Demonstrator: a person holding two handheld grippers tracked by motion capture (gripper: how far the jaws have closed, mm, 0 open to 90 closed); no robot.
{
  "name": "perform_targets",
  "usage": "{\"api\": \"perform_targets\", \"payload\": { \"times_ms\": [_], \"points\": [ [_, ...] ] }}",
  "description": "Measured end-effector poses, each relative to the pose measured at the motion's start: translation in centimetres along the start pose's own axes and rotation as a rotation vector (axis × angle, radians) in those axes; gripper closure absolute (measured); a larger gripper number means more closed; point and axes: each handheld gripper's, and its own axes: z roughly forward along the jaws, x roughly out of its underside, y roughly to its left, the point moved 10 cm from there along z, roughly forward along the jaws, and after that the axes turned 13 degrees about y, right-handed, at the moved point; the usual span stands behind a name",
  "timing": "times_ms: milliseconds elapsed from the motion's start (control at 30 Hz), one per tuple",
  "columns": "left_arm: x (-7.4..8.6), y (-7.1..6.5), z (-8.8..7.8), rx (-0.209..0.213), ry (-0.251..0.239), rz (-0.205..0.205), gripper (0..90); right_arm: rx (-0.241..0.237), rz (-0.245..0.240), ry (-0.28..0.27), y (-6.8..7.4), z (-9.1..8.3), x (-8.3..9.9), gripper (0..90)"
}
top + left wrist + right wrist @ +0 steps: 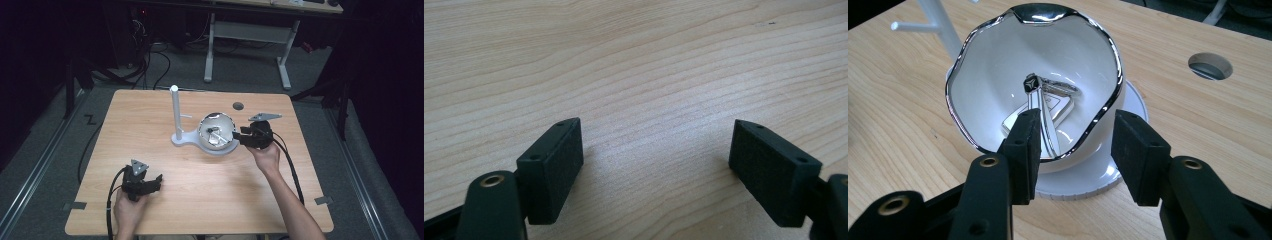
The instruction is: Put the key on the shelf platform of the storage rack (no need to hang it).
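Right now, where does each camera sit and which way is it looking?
High view: above the table, looking forward and down; both forearms, left hand-held gripper.
Left gripper view: behind its open jaws, facing bare tabletop.
Right gripper view: behind the right hand-held gripper, facing the bowl.
High and right views share bowl and white stand.

Each hand carried a matt black claw: the left claw [159, 181] and the right claw [237, 135] both bore a grey three-cornered plate on top and trailed a black cable. Their jaws were blocky pads with small screw holes and brass-coloured pivot bushings. Forearms were unsleeved.
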Motion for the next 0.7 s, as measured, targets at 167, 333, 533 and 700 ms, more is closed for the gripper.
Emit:
{"api": "perform_targets", "payload": {
  "times_ms": [167, 333, 533, 700],
  "points": [
    [0.0, 0.0, 0.0, 0.000, 0.000, 0.000, 22.0, -0.001, 0.017, -0.011, -0.4, -0.8, 0.4, 55.1],
    [0.0, 0.0, 0.0, 0.000, 0.000, 0.000, 22.0, 0.000, 0.024, -0.030, -0.8, -1.5, 1.0, 55.2],
    [0.0, 0.0, 0.0, 0.000, 0.000, 0.001, 22.0, 0.009, 0.032, -0.025, -1.2, -2.2, 1.6, 55.1],
    [0.0, 0.0, 0.0, 0.000, 0.000, 0.000, 22.0, 0.006, 0.036, -0.025, -1.5, -2.5, 2.1, 55.3]
  ]
}}
